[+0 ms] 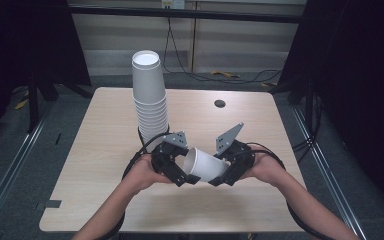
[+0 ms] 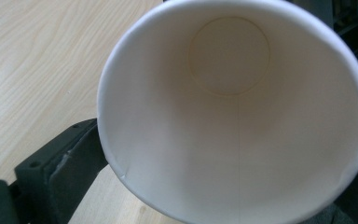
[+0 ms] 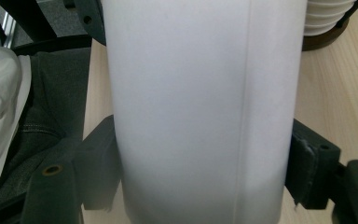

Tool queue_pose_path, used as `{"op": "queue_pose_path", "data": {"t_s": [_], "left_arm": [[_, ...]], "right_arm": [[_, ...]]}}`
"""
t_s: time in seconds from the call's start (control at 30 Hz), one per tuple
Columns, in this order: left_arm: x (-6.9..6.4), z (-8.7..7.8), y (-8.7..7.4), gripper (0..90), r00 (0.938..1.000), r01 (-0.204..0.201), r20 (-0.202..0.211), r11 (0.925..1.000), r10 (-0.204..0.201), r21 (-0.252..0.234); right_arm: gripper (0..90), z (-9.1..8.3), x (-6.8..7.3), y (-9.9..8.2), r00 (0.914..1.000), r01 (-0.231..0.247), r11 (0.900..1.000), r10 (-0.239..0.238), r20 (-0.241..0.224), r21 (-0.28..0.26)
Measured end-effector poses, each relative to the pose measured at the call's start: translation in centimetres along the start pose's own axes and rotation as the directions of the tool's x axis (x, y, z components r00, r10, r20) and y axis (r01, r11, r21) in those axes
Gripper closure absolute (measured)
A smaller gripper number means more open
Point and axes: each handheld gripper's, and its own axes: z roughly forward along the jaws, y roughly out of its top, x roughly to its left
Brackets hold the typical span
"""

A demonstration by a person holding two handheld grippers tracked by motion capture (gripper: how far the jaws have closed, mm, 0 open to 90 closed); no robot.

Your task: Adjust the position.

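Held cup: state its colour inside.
Plain white, the cup shows it best in the left gripper view.

You have two grippers on the job: the left gripper (image 1: 180, 172) and the right gripper (image 1: 225, 176). One loose white paper cup (image 1: 205, 165) lies between them. One tall stack of paper cups (image 1: 151, 100) stands on the single wooden table (image 1: 95, 165); its cups are too tightly nested to count exactly.

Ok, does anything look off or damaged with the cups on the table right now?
Mostly fine. The tall stack of cups leans slightly instead of standing straight. The loose cup, held on its side above the table between the two hand-held grippers, has a small nick in its rim at the lower left in the left gripper view. Nothing spilled.
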Motion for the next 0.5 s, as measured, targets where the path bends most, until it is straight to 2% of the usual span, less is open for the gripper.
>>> {"op": "queue_pose_path", "data": {"t_s": [0.17,0.5], "left_arm": [[-0.02,-0.15,0.1,6.6,1.0,-0.002,0.007,0.9999,0.002,-0.013],[0.06,-0.27,0.16,7.7,0.9999,0.004,0.012,0.9996,-0.003,-0.028]], "right_arm": [[24.6,-0.06,-0.1,-0.17,1.0,-0.008,0.9999,0.008,0.001,-0.014],[24.4,0.03,-0.11,-0.23,1.0,0.001,0.9999,0.0,0.009,-0.01]]}}
